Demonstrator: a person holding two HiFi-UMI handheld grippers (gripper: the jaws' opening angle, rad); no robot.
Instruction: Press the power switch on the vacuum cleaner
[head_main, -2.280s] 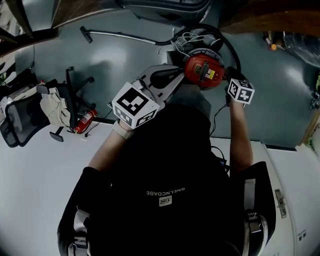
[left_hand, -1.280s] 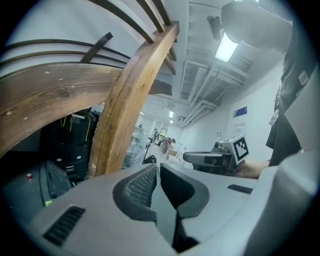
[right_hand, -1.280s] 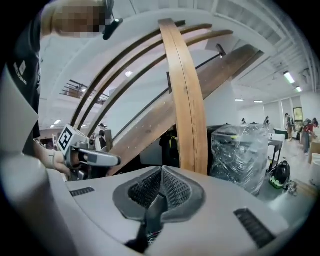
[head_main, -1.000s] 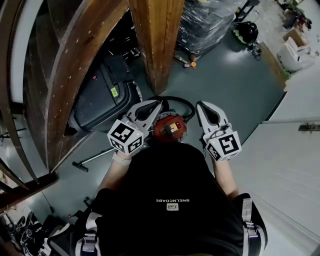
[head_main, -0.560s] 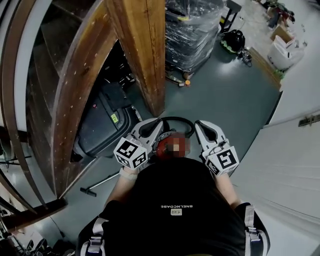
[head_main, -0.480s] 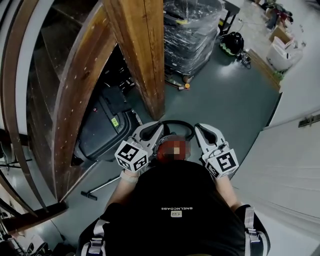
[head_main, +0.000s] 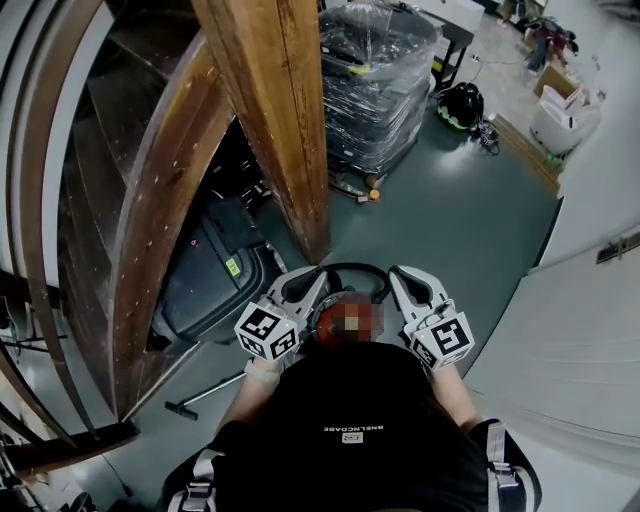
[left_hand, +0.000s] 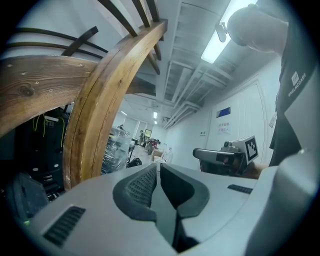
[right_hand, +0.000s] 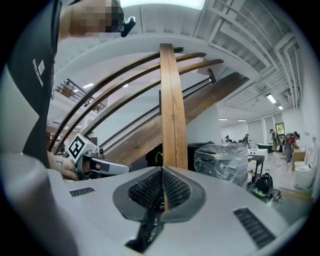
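Observation:
The red vacuum cleaner (head_main: 326, 322) sits on the floor just ahead of the person, mostly under a mosaic patch, with its black hose (head_main: 352, 269) looping behind it. My left gripper (head_main: 304, 281) and right gripper (head_main: 404, 276) hover on either side above it, both shut and holding nothing. In the left gripper view the left gripper (left_hand: 157, 168) has its jaws pressed together and points out into the room, with the right gripper (left_hand: 224, 156) beside it. In the right gripper view the right gripper (right_hand: 162, 173) is closed too, and the left gripper (right_hand: 94, 162) shows at its left. No switch is visible.
A thick wooden post (head_main: 272, 120) and a curved wooden stair beam (head_main: 150, 210) rise close ahead. A black case (head_main: 212, 282) lies under the stairs. A plastic-wrapped pallet (head_main: 375, 85) stands beyond. The vacuum's wand (head_main: 205, 395) lies on the grey floor at the left.
The head view has swung up from the vacuum to the stairs and the room. Both grippers have come off the vacuum and sit raised, side by side, close to the chest.

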